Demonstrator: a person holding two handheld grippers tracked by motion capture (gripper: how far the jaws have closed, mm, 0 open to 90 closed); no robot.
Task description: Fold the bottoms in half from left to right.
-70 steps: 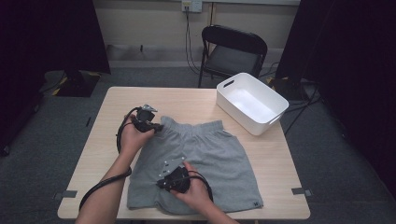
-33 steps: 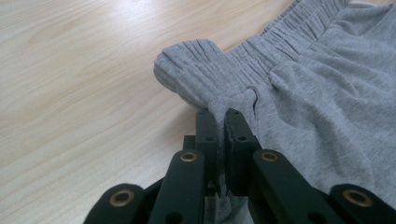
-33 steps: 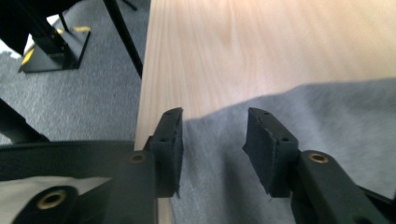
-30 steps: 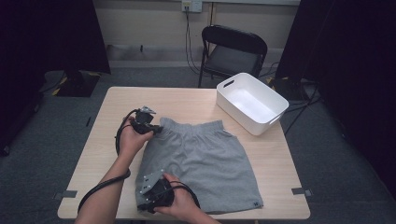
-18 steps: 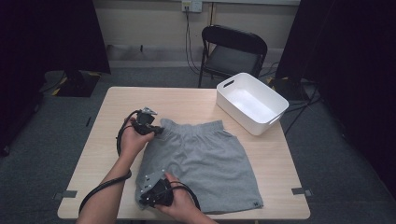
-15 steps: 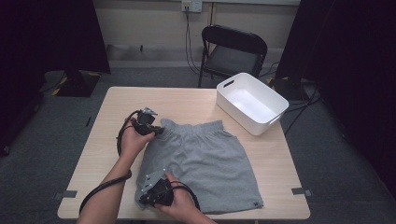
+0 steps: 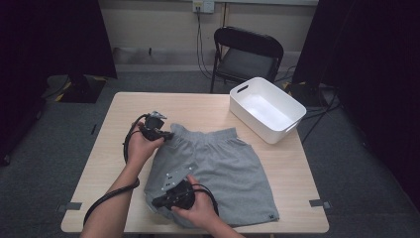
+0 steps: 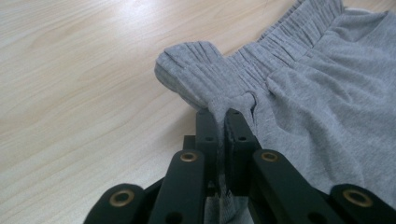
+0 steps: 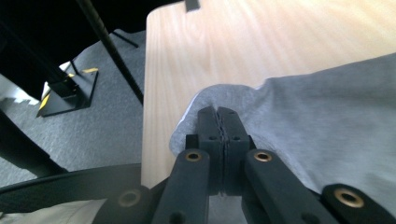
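Grey shorts (image 7: 228, 163) lie spread on the wooden table (image 7: 198, 106), waistband toward the far side. My left gripper (image 7: 168, 134) is at the waistband's left corner, shut on a bunched fold of the elastic (image 8: 223, 114). My right gripper (image 7: 155, 202) is at the near left leg, jaws closed on the hem corner (image 9: 218, 112). That corner (image 9: 201, 100) is raised a little off the table. The cloth (image 8: 327, 84) beyond the left gripper lies flat.
A white rectangular bin (image 7: 267, 110) stands empty at the table's far right corner. A black folding chair (image 7: 247, 54) is behind the table. The table's left edge and the carpet floor (image 9: 93, 121) lie just beyond my right gripper.
My right gripper went from the middle of the shorts to the near left hem corner, closed on it, and has lifted it slightly up and inward. The left gripper has stayed on the waistband.
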